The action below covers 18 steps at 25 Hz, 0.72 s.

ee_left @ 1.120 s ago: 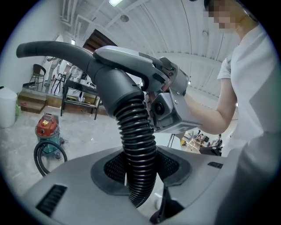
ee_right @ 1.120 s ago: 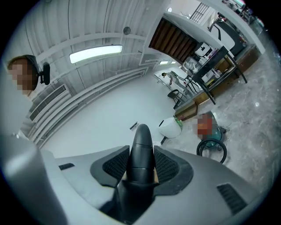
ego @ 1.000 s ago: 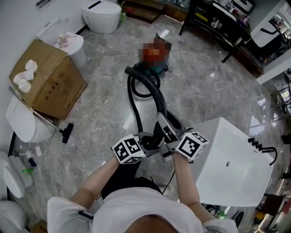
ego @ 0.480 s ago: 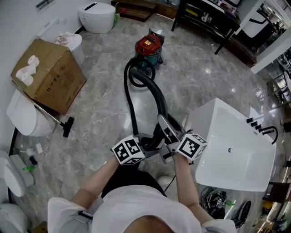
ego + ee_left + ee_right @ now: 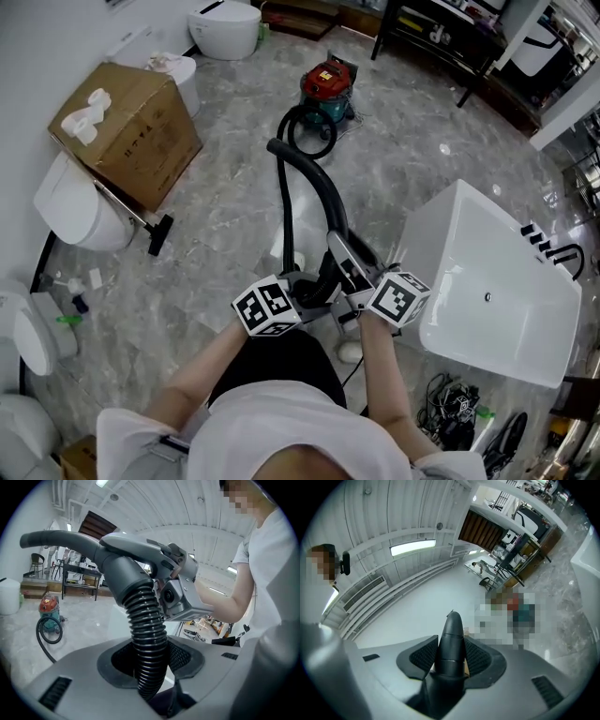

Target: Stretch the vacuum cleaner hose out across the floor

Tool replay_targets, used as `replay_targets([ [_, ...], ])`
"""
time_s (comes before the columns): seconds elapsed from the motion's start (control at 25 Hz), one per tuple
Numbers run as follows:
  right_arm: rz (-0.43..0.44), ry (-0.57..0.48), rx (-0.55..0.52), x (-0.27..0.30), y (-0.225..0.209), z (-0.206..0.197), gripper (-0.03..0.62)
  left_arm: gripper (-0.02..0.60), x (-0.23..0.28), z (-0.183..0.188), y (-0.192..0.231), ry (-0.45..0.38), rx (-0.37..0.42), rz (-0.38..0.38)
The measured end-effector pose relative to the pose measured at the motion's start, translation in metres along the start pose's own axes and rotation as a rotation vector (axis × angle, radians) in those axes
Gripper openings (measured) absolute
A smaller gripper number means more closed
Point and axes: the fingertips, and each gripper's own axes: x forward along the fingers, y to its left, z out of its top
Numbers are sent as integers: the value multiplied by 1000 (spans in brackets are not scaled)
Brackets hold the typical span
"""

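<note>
right now, nearest the person, the left gripper [image 5: 151, 662] has its jaws part-way closed and pressed on the black ribbed vacuum hose [image 5: 146, 634], just below the grey handle piece [image 5: 136, 557]. just to its right, the right gripper [image 5: 451, 657] has its jaws at a similar gap, clamped on a smooth black part of the same handle. in the head view the two grippers sit side by side, almost touching, held up in front of the person's body above the grey marble floor [image 5: 216, 202].

from the handle a thick black curved tube [image 5: 319, 192] reaches away from the person, its open end in the air. the thinner hose drops to the floor left of it and runs away to a round loop [image 5: 309, 133] lying against the red and teal vacuum canister [image 5: 326, 86], which stands well apart at the far side.

near right is a white rectangular basin [image 5: 511, 309]. at the left lie a floor nozzle on its wand [image 5: 157, 234], a cardboard box [image 5: 136, 141] and a white toilet [image 5: 75, 214]; another toilet [image 5: 225, 21] stands farthest back.
</note>
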Motion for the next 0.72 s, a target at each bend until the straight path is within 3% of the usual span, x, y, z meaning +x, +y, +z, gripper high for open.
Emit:
replay_targets([
  [0.32, -38, -13, 65, -35, 17, -25, 184, 164, -17, -22, -42, 47, -3, -22],
  [0.72, -80, -39, 92, -39, 28, -44, 184, 164, -36, -38, -56, 73, 15, -74],
])
